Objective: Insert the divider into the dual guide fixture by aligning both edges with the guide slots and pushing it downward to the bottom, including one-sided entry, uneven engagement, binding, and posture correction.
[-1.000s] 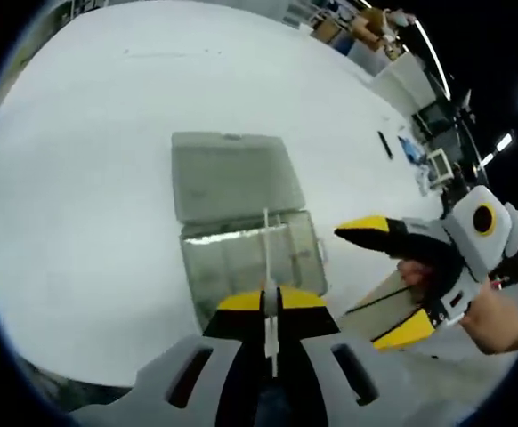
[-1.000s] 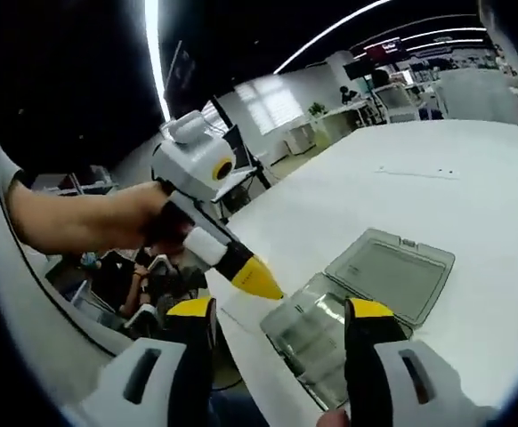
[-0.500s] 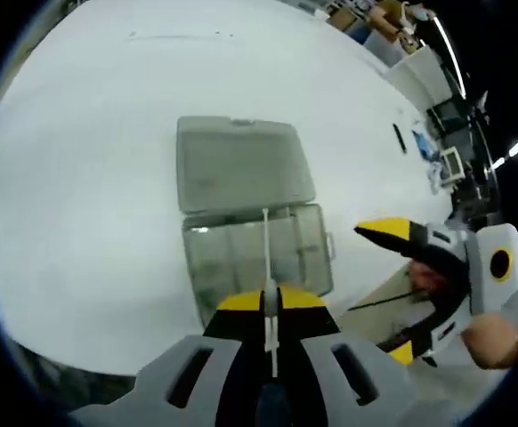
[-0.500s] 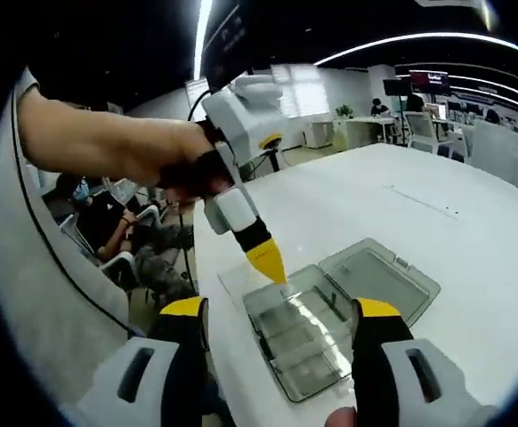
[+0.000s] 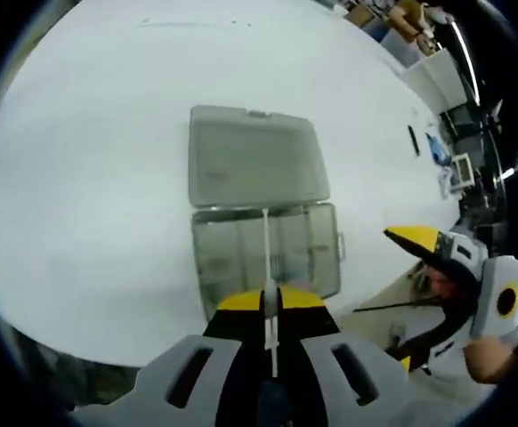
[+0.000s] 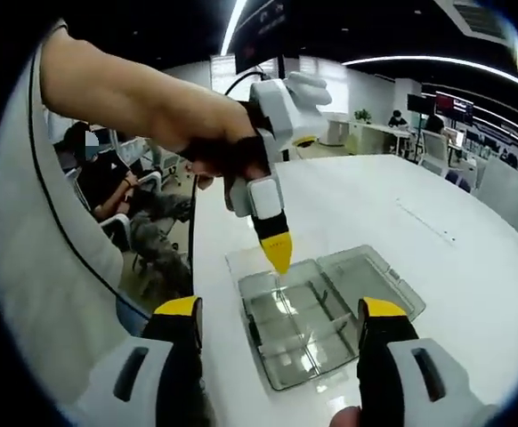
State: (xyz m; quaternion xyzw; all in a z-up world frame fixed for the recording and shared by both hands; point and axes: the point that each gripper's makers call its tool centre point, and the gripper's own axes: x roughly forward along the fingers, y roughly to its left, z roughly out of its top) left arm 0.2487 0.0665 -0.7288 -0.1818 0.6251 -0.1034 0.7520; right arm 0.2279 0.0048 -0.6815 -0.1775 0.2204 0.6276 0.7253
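Observation:
A clear plastic box (image 5: pixel 268 253) lies on the white table with its lid (image 5: pixel 254 169) folded open behind it. My left gripper (image 5: pixel 271 301) is shut on a thin white divider (image 5: pixel 265 249), seen edge-on and standing over the middle of the box. In the right gripper view the left gripper (image 6: pixel 277 249) points its yellow tip down at the box (image 6: pixel 317 320), just above the near compartments. My right gripper (image 6: pixel 281 311) stands open with nothing between its jaws, in front of the box. It shows in the left gripper view as the right gripper (image 5: pixel 410 298), off the table's edge.
A small dark pen-like object (image 5: pixel 413 140) lies further right on the table (image 5: pixel 90 178). The table's near edge runs just below the box. Seated people (image 6: pixel 117 196) and office desks (image 6: pixel 392 133) lie beyond the table.
The left gripper with the divider has come in over the box and tipped to point down. The right gripper has swung round to face the box more squarely, staying open.

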